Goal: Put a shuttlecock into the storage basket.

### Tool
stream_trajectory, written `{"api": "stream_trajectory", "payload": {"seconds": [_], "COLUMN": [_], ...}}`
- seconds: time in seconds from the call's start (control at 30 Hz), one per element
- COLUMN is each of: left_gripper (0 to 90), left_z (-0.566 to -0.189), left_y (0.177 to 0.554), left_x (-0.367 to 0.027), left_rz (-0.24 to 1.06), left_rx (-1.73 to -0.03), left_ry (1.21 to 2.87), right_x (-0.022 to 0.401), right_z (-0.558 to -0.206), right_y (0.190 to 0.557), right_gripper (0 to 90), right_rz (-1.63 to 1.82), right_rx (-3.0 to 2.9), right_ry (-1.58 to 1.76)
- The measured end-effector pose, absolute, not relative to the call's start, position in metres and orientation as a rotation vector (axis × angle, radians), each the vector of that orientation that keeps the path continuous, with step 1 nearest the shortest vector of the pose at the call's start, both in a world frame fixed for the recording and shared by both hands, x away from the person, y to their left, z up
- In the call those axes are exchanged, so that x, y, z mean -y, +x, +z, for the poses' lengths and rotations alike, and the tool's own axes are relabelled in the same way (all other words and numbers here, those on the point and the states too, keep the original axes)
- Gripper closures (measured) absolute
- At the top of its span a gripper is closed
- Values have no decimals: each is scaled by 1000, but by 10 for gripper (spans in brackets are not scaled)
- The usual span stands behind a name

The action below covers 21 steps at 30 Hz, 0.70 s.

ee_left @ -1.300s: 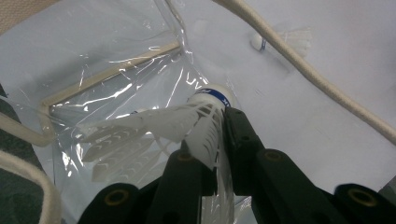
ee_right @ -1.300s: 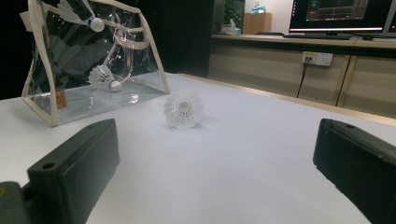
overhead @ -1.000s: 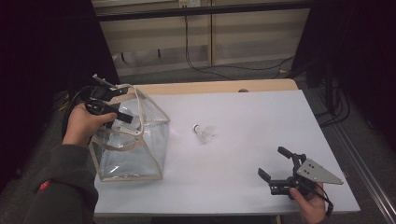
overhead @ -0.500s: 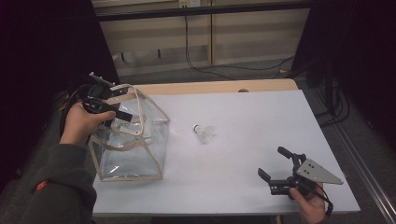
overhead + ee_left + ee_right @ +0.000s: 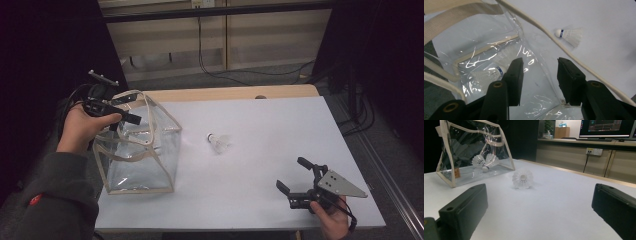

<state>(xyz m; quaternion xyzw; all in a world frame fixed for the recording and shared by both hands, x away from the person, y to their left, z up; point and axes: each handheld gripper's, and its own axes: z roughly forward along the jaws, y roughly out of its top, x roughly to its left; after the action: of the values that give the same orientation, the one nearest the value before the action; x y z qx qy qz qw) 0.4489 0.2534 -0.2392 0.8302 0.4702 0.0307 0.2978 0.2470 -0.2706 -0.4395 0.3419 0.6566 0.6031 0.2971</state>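
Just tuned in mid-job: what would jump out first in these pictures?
The clear plastic bag with cream trim stands at the table's left, shuttlecocks lying inside. The left gripper hovers over its open top, jaws just opened with nothing between them. One more shuttlecock lies on its side mid-table, while the right gripper waits open near the front right corner.

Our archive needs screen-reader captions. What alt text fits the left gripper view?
The left gripper hangs with open jaws over a clear plastic bag trimmed in cream, a shuttlecock in the bag showing through its wall. A second shuttlecock lies outside on the white table.
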Motion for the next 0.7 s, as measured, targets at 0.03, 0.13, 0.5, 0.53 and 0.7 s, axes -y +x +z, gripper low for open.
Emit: {"api": "stream_trajectory", "payload": {"seconds": [0.03,0.13,0.5,0.53,0.7], "left_gripper": [543,475,352,337,303], "left_z": [-238,-233,-225,-224,-221], "left_y": [449,448,445,445,445], "left_x": [-253,-251,-247,-247,-243], "left_rz": [86,91,114,114,114], "left_rx": [-1244,-1237,-1226,-1227,-1207], "left_ry": [2206,2201,2173,2171,2172], "right_x": [271,271,271,271,271], "right_z": [-440,-440,-439,-439,-439], "right_y": [247,247,247,247,247], "right_gripper": [4,4,4,4,4], "right_rz": [1604,1601,1601,1601,1600], "right_rx": [-1745,-1745,-1743,-1744,-1745], "right_ry": [909,907,906,907,908]}}
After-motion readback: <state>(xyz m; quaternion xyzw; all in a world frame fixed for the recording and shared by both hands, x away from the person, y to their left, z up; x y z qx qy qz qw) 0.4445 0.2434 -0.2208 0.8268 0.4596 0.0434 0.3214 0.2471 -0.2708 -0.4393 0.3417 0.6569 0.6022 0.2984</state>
